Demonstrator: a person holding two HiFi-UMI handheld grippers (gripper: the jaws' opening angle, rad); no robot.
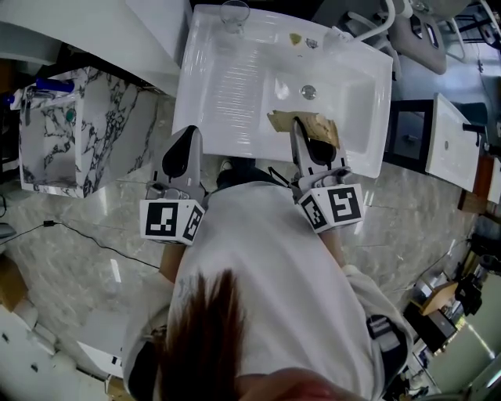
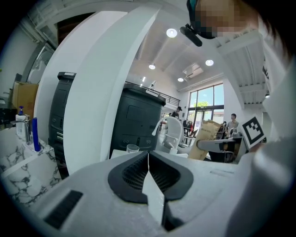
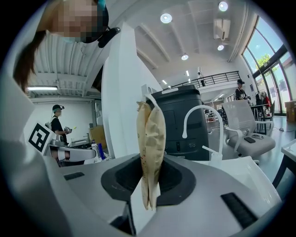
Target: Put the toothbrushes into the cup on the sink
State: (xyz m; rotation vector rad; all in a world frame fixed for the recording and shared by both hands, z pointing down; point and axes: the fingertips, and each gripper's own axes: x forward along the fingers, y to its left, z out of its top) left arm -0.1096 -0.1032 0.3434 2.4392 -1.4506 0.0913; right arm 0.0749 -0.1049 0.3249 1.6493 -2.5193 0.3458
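Observation:
A clear cup (image 1: 234, 14) stands on the far left rim of the white sink (image 1: 227, 86); it also shows small in the left gripper view as the cup (image 2: 132, 148). My right gripper (image 1: 300, 127) reaches over the sink's near edge, shut on a tan paper pouch (image 1: 311, 125). In the right gripper view the pouch (image 3: 150, 143) stands on edge, pinched between the jaws of that gripper (image 3: 149, 178). My left gripper (image 1: 188, 139) hovers at the sink's near left edge, jaws pressed together with nothing between them, as the left gripper (image 2: 148, 162) shows close up. I see no bare toothbrush.
A white faucet (image 1: 368, 27) rises at the sink's far right, and the drain (image 1: 309, 92) sits in the basin. A marble-patterned cabinet (image 1: 70, 133) stands to the left on the stone floor. A dark unit (image 1: 407, 133) and white furniture stand to the right.

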